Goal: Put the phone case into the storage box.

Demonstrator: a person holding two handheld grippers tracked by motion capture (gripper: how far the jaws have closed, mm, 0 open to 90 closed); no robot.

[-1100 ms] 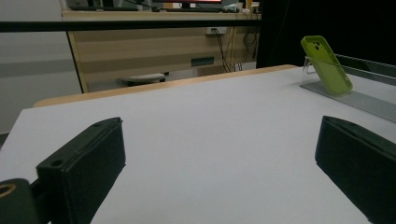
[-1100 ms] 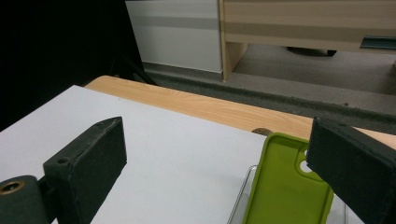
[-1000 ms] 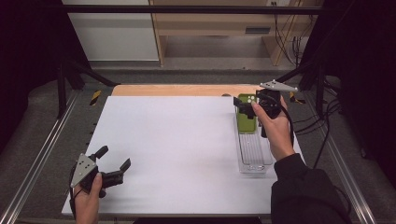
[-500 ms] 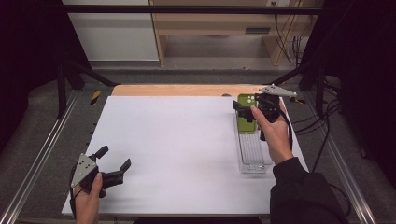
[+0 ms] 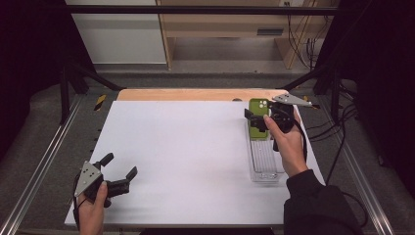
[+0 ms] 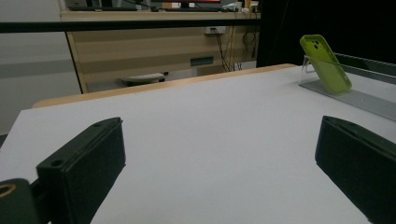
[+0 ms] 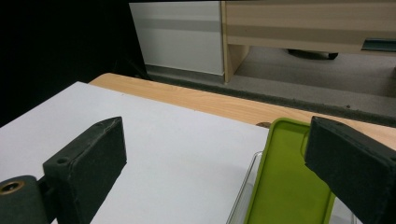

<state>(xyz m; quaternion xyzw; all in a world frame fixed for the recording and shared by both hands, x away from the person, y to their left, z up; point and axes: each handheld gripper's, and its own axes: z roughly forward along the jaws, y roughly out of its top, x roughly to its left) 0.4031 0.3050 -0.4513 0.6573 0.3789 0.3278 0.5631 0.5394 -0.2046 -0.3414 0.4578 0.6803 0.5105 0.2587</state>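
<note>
— Green phone case propped at the far end of the clear tray, leaning against its end wall, near the table's right edge.

— Changed since a second ago?

— Right gripper nudged slightly further from the person along the tray, now level with the case. Jaws spread wide, nothing pinched. Seen from the right gripper view, case sitting low between the two pads, closer to the right-hand one.

— Meaning for the work?

— Probably lining up to grasp the case by its sides; not yet closed on it. Small drift only, so approach nearly finished, by the look of it.

— And the left gripper?

— Parked at the near left corner of the white table, same spot as before. Jaws wide apart, empty. Well apart from the case.

— Anything hard to make out?

— Lower part of the case cut off at the bottom of the right gripper view. Hand covering part of the tray's right side from above. Whether either pad already touches the case: cannot tell, though a gap seems to remain on the left side.
</note>
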